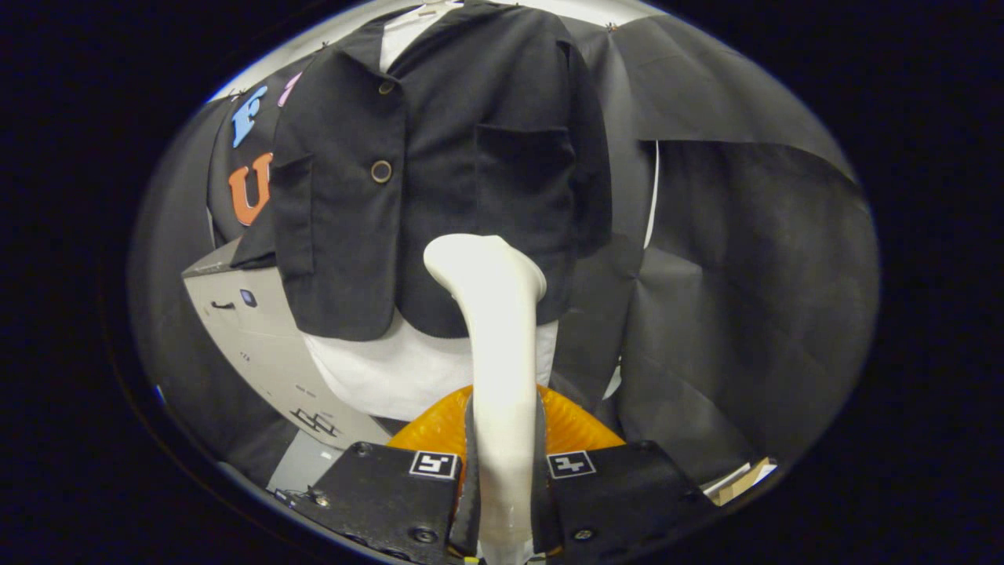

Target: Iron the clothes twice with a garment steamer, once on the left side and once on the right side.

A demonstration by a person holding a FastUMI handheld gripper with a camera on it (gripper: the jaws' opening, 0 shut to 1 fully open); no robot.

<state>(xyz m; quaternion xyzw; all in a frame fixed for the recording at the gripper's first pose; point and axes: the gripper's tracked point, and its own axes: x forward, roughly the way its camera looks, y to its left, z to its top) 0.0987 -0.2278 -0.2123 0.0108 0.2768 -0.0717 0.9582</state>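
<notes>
Nearest item: tool (502,502), two black fingers with square markers, closed to a narrow gap and pressing from both sides on the white handle of the garment steamer (496,329); grip appears firm and centred. Steamer: handle rises straight ahead from between the fingers and ends in a rounded white head that overlaps the lower hem of the jacket; whether the head touches the cloth cannot be told. Orange ribbed part (427,428) sits just beyond the fingers, at the base of the handle, purpose uncertain. Left of the tool: grey cabinet (259,337), tilted in the fisheye, partly behind the garment. Ahead and slightly left: black jacket (353,235), hanging upright, front facing the tool, two round buttons down the placket, patch pockets on both front panels. White undergarment (376,377) shows below the hem and at the collar. Ahead and right: the jacket's other front panel with its pocket, steamer head just below it. Right of the tool: black cloth wall (745,275), creased. Handling note, as judgement: the steamer is poised low on the panel right of the buttons; a good pass would keep the head flat and close to the fabric, travel slowly along the panel's full length, avoid snagging the pocket edge, then be repeated on the left panel.
</notes>
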